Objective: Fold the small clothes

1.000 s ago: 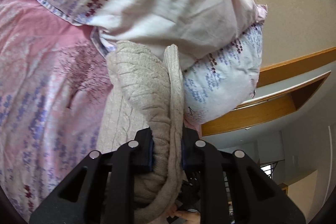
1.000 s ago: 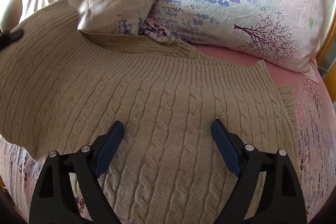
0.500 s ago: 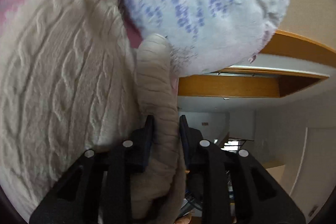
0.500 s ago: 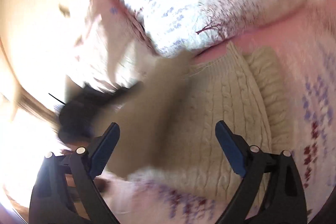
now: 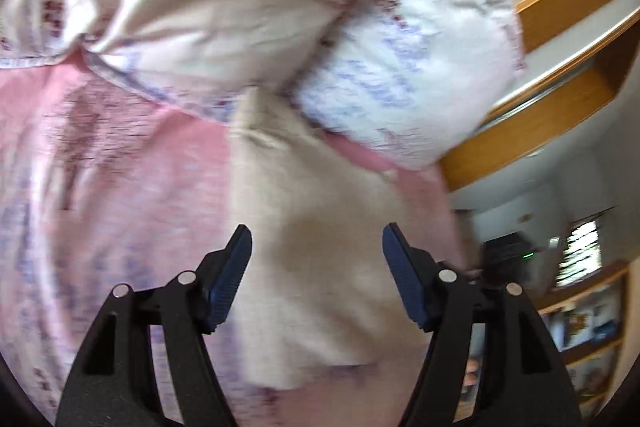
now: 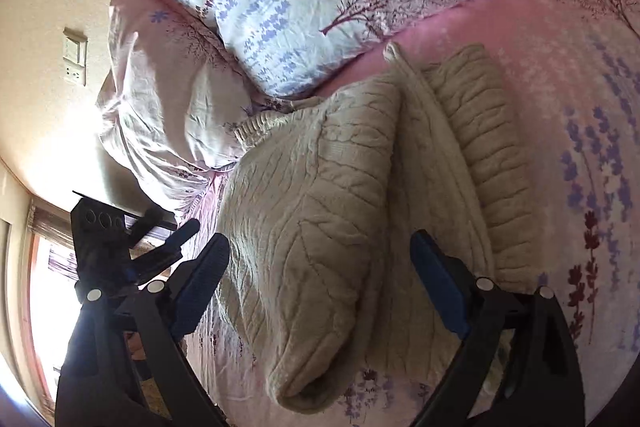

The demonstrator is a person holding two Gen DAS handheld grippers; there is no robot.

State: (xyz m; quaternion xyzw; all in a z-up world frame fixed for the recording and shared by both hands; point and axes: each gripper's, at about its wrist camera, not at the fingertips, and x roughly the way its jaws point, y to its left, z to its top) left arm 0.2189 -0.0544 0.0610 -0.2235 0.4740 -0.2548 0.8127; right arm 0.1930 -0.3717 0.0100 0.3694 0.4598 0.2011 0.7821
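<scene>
Both claws gape empty: the left gripper [image 5: 316, 259] has let go of the beige cable-knit sweater [image 6: 340, 211], now folded lengthwise beneath the right gripper [image 6: 320, 267], on the pink sheet [image 6: 560, 39].

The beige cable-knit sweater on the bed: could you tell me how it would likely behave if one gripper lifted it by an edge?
The sweater would probably sag and unfold, since its folded layers lie loose and rounded. The thick knit suggests some weight for its size. Its ribbed texture should grip well between the right gripper pads, unlikely to slip.
</scene>
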